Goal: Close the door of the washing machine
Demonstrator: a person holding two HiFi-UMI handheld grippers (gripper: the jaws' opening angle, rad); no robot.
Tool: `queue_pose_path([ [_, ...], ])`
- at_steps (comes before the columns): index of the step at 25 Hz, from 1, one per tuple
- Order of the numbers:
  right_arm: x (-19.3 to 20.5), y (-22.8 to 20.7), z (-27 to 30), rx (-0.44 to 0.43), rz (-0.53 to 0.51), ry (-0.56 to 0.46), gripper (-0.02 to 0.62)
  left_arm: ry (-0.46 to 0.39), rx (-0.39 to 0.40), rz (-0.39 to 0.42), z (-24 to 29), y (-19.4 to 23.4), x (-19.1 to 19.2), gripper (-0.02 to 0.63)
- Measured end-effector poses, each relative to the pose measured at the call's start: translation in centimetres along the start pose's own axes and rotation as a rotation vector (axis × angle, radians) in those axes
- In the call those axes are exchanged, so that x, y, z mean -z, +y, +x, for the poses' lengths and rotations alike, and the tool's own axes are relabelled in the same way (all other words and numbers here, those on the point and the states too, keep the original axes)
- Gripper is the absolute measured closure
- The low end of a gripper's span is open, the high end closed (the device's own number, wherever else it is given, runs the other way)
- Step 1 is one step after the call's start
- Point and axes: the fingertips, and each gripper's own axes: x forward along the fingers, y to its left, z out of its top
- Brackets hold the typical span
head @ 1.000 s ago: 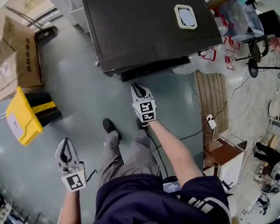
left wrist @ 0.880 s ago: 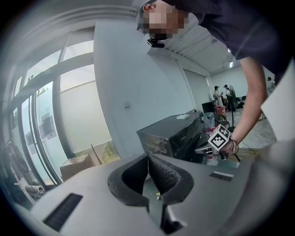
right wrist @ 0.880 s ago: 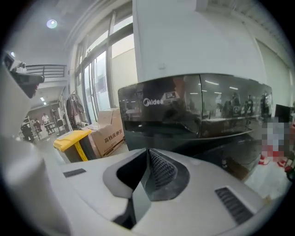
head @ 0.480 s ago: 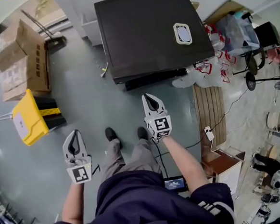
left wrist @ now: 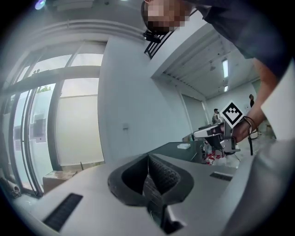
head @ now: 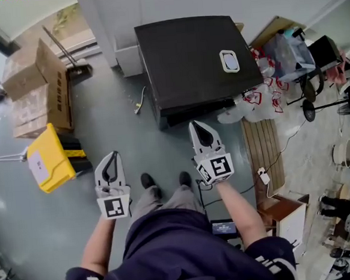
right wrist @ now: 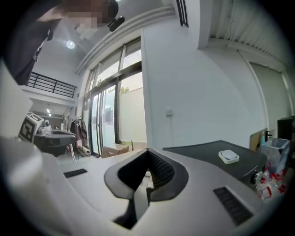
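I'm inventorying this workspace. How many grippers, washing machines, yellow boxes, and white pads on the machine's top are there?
Grippers: 2, left gripper and right gripper
Washing machine: 1
Yellow box: 1
White pad: 1
Total: 5

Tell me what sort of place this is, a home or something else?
Probably a workshop or test hall rather than a home: a bare grey floor, stacked cardboard boxes near tall glazed windows, and the washing machine standing out on the open floor.
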Motion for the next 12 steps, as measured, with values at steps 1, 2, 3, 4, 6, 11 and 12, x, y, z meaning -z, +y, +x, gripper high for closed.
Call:
queue_pose_path([
  [1,-1.1,0.4,-0.1,0.005,-0.003,-0.014,0.575,-0.009,0.001,-0.006,0.1,0.4,-0.5,0.581],
  [2,-2.0,0.6,-0.1,0.009,-0.009,-0.023,0.575,-0.016,-0.002,-0.019,0.2,0.9,-1.1,0.581],
  [3,-2.7,0.8,-0.2,0.012,-0.016,-0.030,0.575,-0.021,-0.007,-0.031,0.3,1.2,-1.5,0.581],
  [4,-3.2,0.9,-0.4,0.011,-0.022,-0.034,0.575,-0.025,-0.012,-0.037,0.3,1.3,-1.9,0.581],
  [6,-4.1,0.8,-1.0,0.002,-0.036,-0.040,0.575,-0.033,-0.020,-0.030,0.3,1.4,-2.7,0.581],
  [11,-6.7,0.0,-2.8,-0.017,-0.058,-0.059,0.575,-0.052,-0.062,-0.028,-0.1,1.8,-4.5,0.581],
  [12,-7.3,-0.2,-3.1,-0.019,-0.062,-0.064,0.575,-0.056,-0.071,-0.024,-0.3,1.8,-4.9,0.581],
])
